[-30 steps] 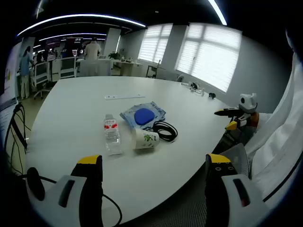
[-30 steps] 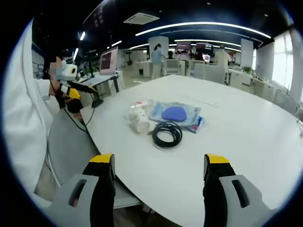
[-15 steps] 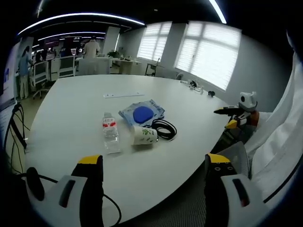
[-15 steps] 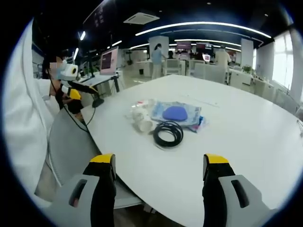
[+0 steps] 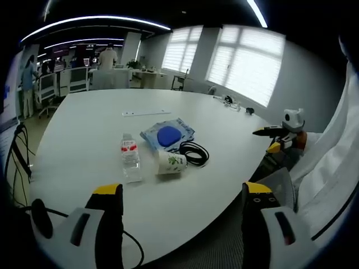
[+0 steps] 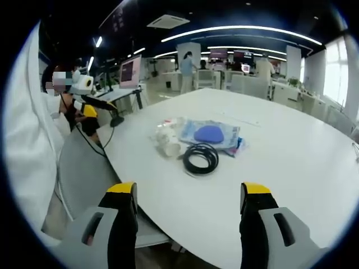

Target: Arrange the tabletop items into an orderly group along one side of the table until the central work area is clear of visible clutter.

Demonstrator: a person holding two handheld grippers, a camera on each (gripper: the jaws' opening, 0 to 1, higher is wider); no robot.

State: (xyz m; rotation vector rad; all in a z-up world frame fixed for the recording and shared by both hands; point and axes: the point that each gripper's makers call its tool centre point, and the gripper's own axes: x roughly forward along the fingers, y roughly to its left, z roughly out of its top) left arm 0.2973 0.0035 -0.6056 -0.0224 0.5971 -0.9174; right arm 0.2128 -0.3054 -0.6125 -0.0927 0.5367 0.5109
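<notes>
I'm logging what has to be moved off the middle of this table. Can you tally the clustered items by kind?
Water bottle: 1
Paper cup, on its side: 1
Coiled black cable: 1
Blue packet: 1
White strip, lying apart farther back: 1
Total: 5

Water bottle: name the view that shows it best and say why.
The left gripper view: the water bottle stands upright and unobstructed, red label visible, beside the paper cup. In the right gripper view the bottle is partly hidden behind the cup.
</notes>
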